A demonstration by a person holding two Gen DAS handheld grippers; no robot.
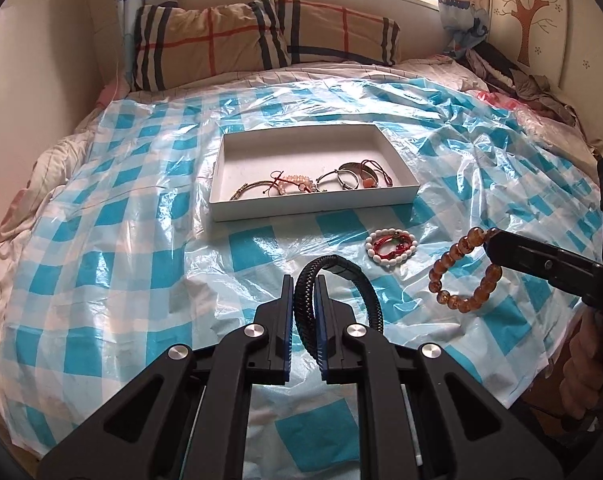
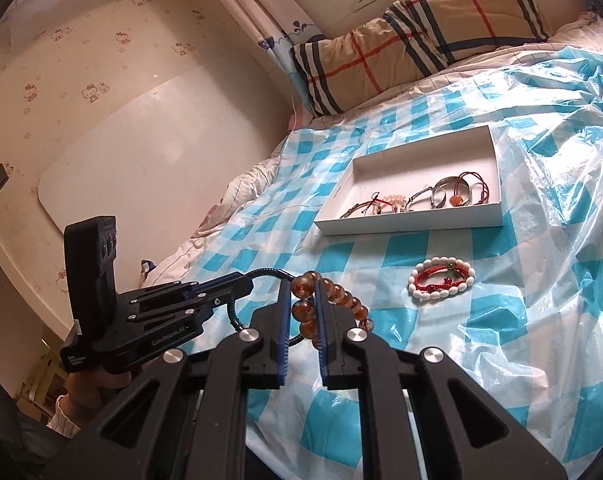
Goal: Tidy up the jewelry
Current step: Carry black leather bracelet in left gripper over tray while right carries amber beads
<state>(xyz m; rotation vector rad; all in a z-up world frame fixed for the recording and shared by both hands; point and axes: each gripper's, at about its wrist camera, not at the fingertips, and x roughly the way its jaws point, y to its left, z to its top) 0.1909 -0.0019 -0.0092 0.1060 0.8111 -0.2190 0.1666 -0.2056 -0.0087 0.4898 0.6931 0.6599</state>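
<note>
My left gripper [image 1: 305, 280] is shut on a black braided bracelet [image 1: 343, 276] and holds it above the blue checked plastic sheet. My right gripper [image 2: 303, 284] is shut on an amber bead bracelet [image 2: 343, 300], which also shows in the left wrist view [image 1: 467, 272]. The right gripper [image 1: 491, 242] enters the left wrist view from the right. A white bead bracelet with a red cord [image 1: 390, 243] lies on the sheet in front of a white tray [image 1: 237, 160] that holds several bracelets and rings. The tray [image 2: 381, 226] and white bead bracelet [image 2: 441, 278] also show in the right wrist view.
The blue and white checked plastic sheet [image 1: 121, 220] covers a bed. A plaid pillow [image 1: 261, 36] lies at the head under a window. Crumpled clothes [image 1: 513, 76] lie at the far right. A wall [image 2: 101, 120] runs along the bed's left side.
</note>
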